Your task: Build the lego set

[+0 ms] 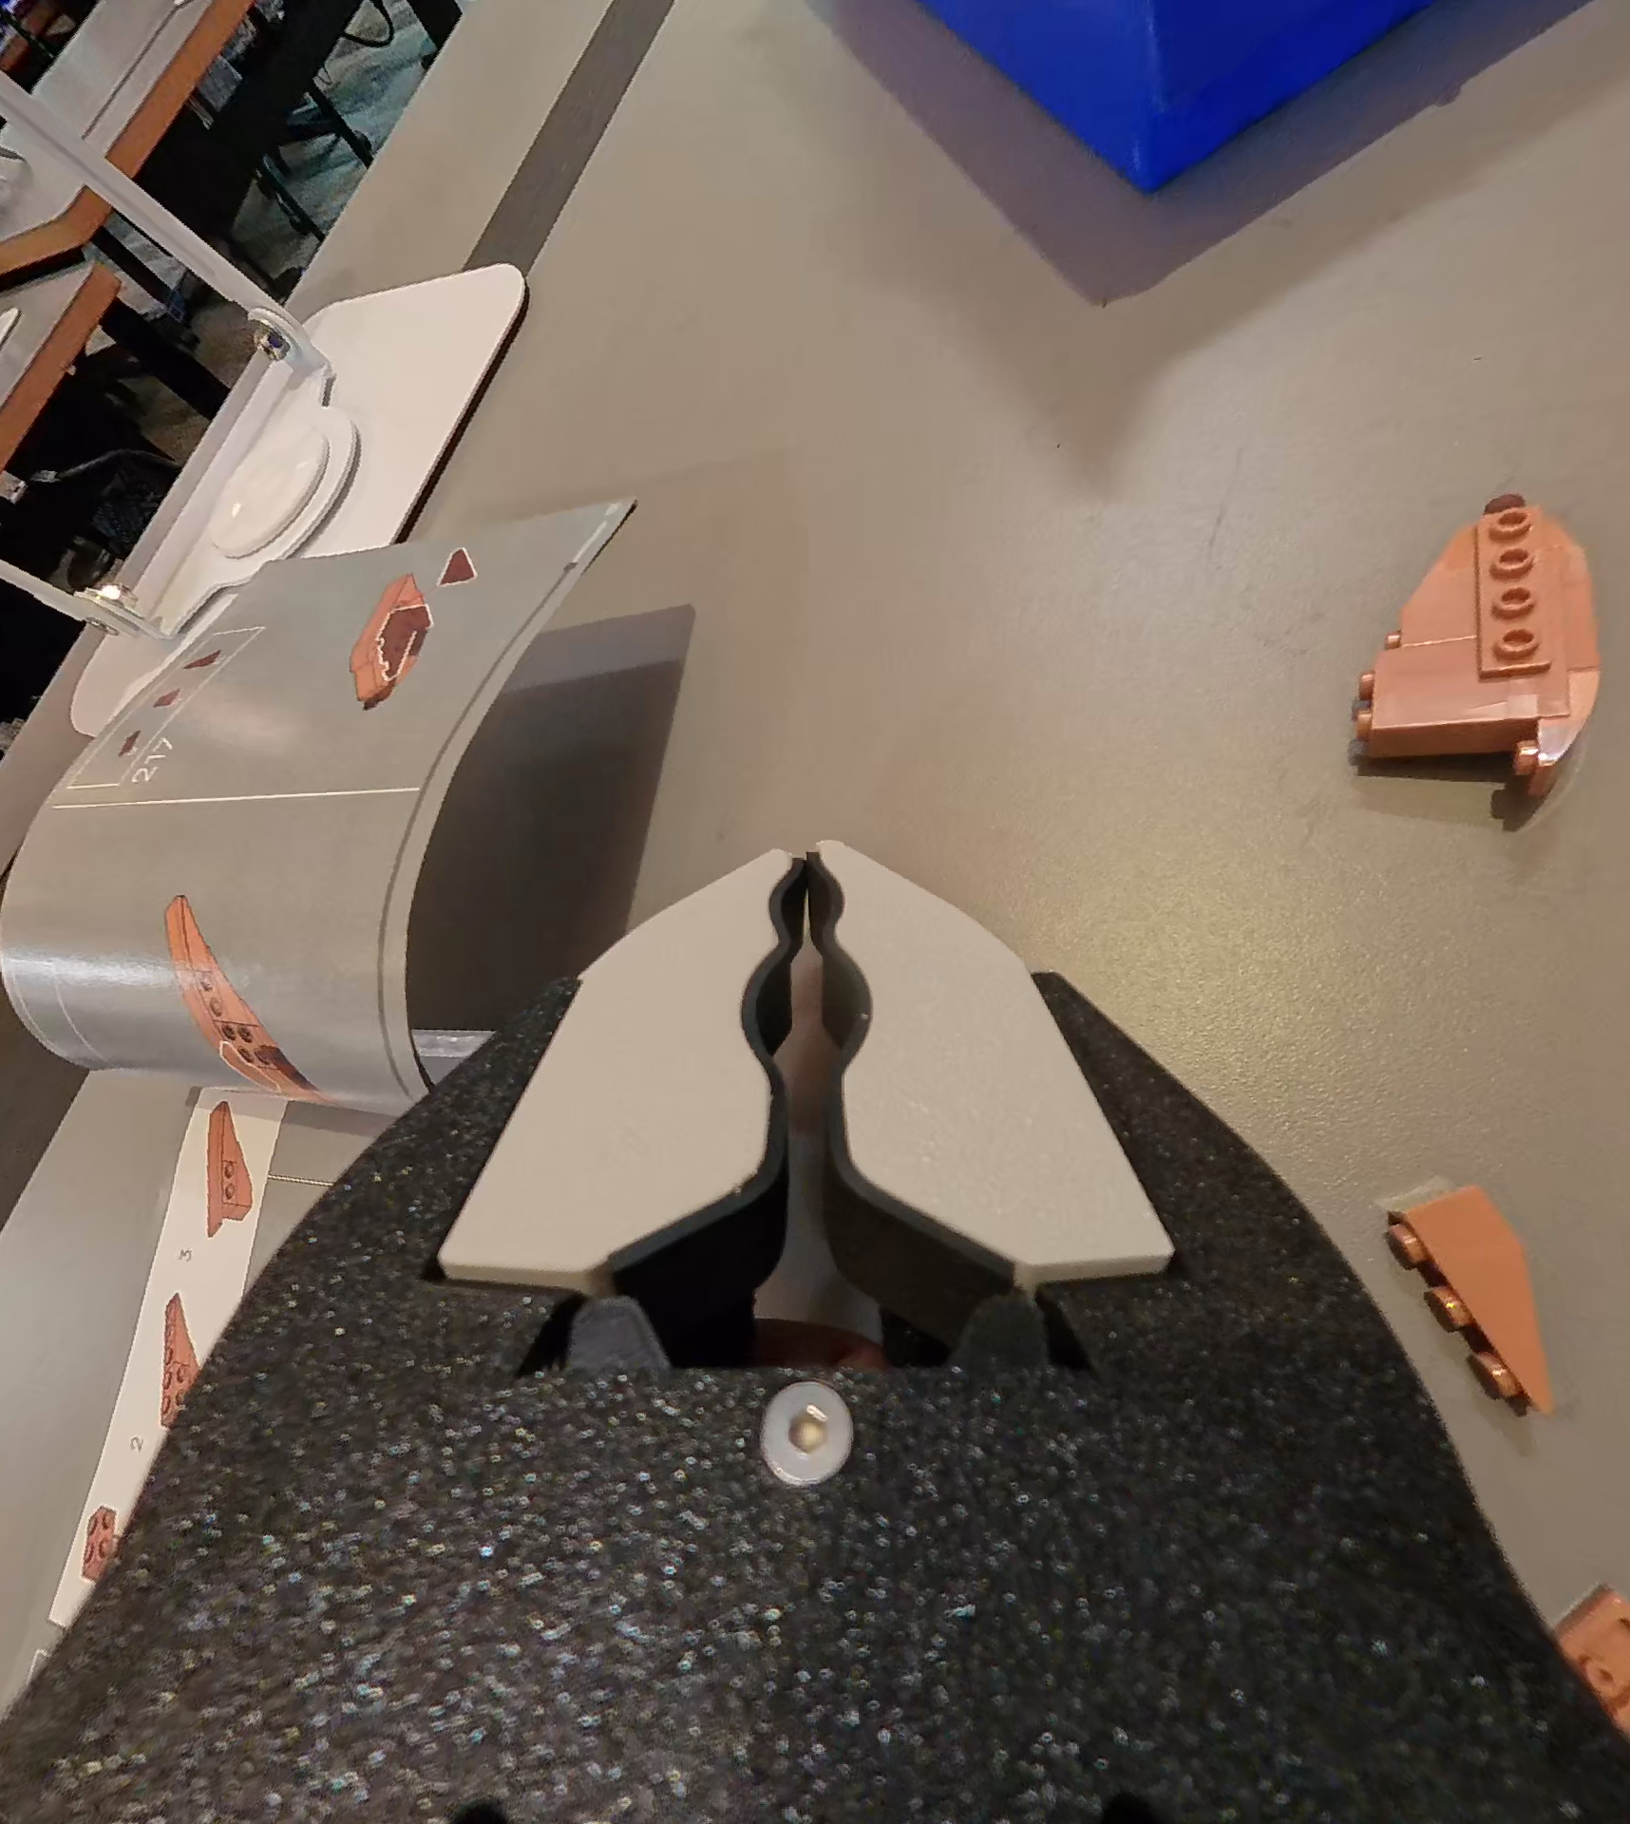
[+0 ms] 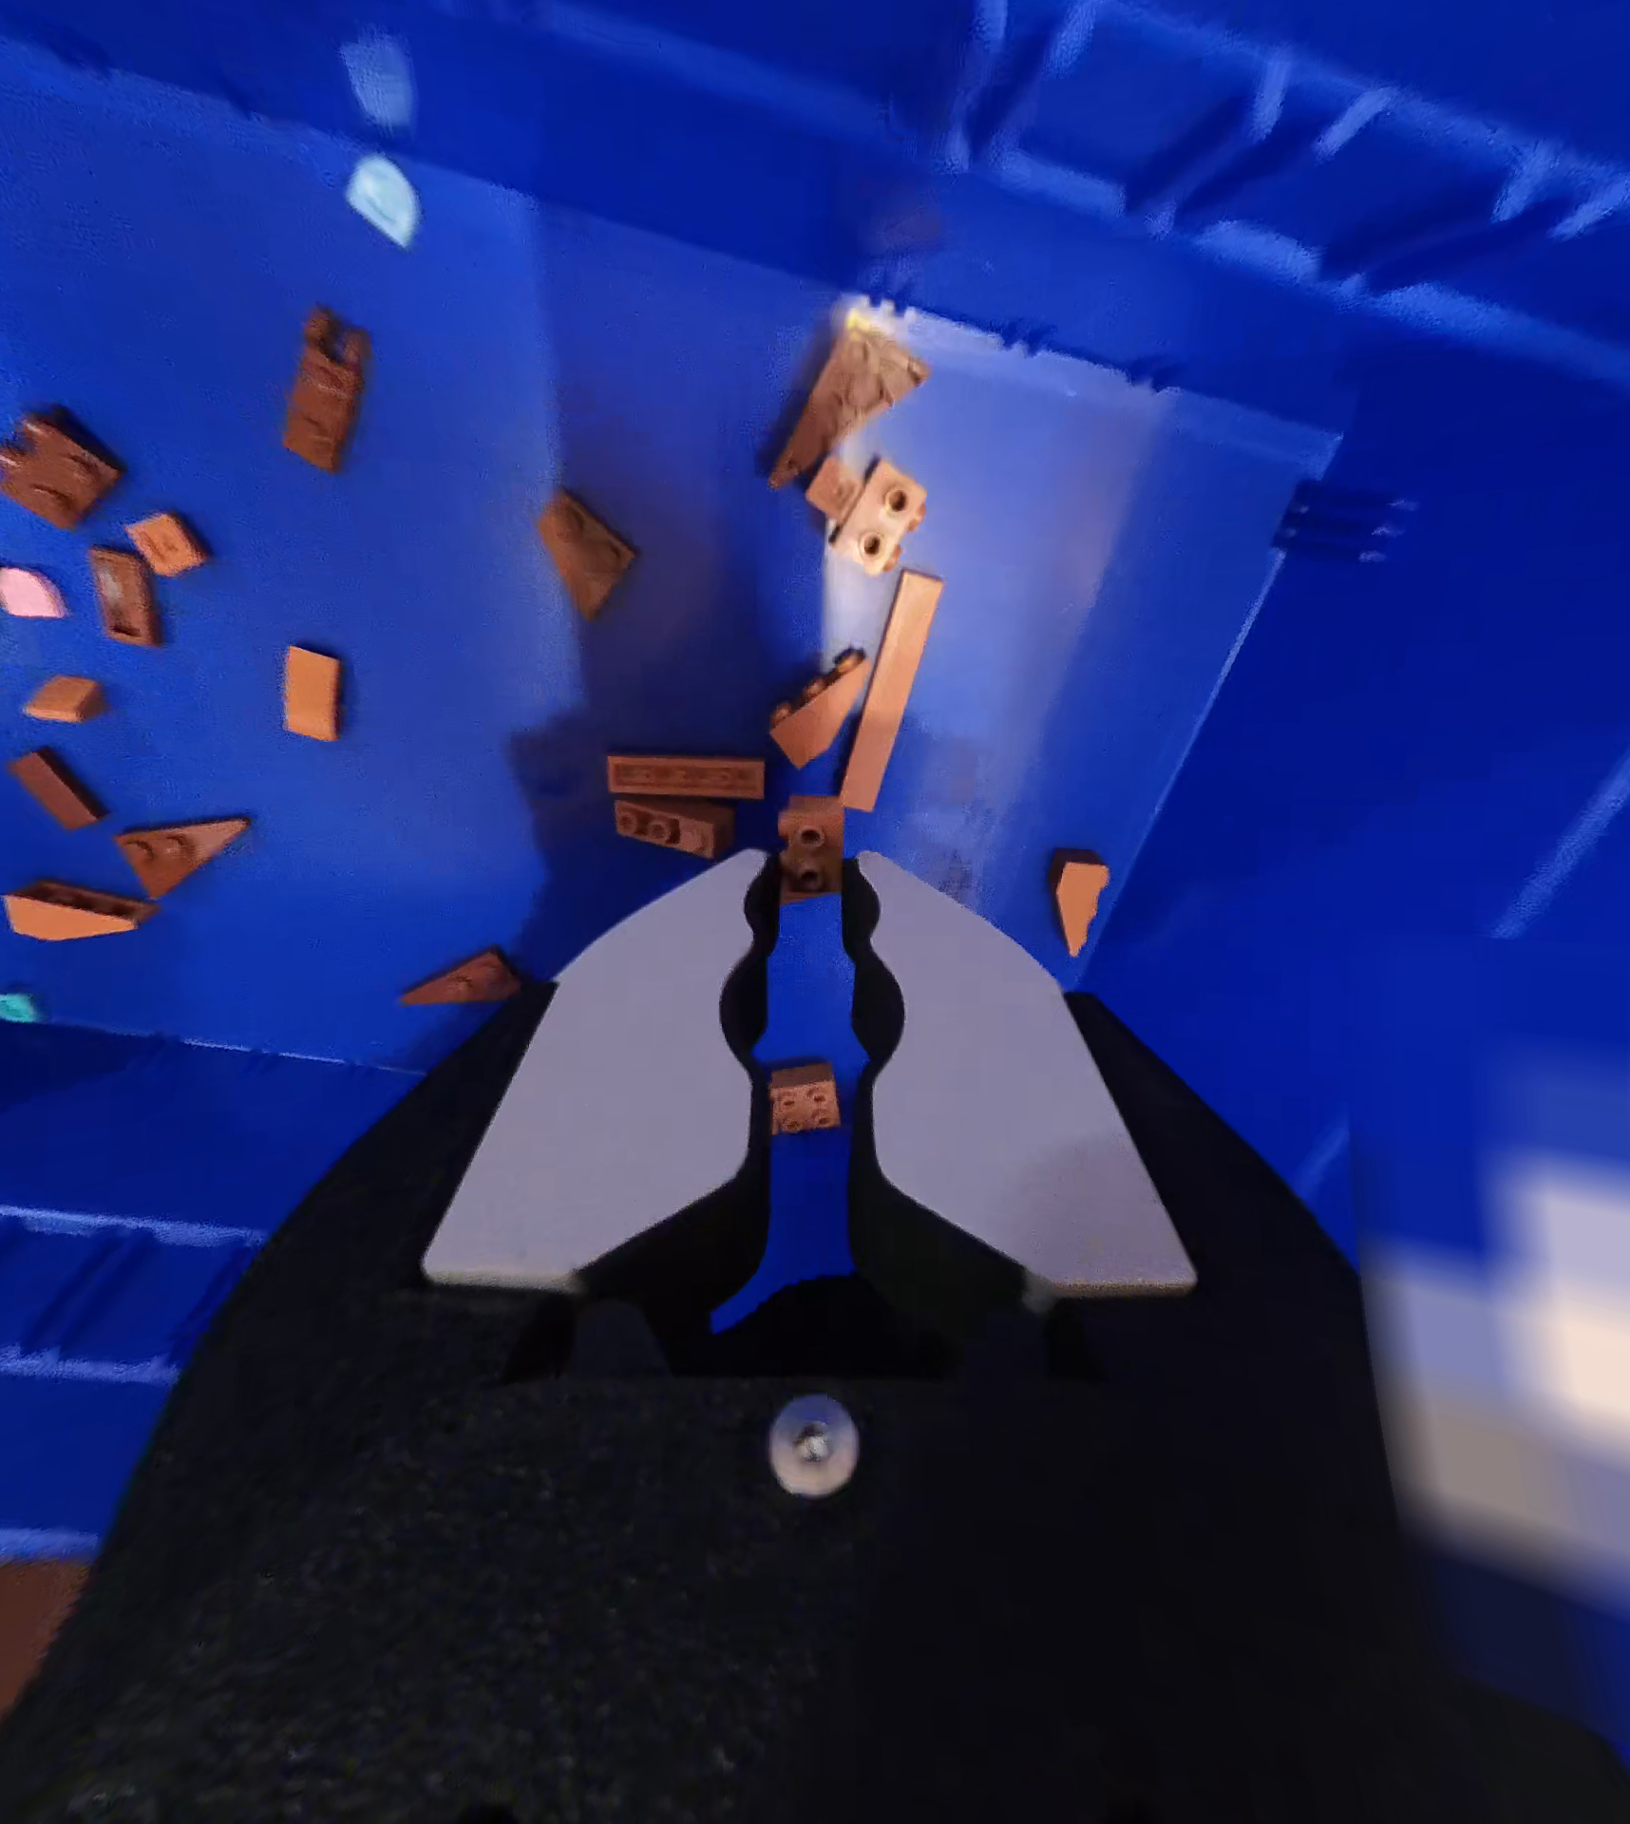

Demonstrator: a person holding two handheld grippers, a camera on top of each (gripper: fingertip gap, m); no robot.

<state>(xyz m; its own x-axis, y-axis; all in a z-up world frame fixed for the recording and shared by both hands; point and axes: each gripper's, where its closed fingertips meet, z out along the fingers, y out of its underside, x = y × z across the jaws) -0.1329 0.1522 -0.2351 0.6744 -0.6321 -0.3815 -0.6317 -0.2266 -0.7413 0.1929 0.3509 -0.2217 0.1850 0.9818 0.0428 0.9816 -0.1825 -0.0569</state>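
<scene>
Reaching into the bin [image 2: 1186,691], we pinch a small brown brick [image 2: 809,857] at our right claw [image 2: 811,869] tips, twelve o'clock — light, rigid, slick, best held by flat sides — while our left claw [image 1: 811,861] rests closed, empty over the counter [image 1: 1038,494].

The left gripper [image 1: 811,869] has a grainy, rough black body and smooth matt grey finger plates. The desk [image 1: 1038,612] is matt grey. The instruction booklet [image 1: 298,790] is glossy paper. The bin [image 2: 1383,691] is smooth blue plastic, and the part-built model [image 1: 1482,651] is shiny tan plastic.
</scene>
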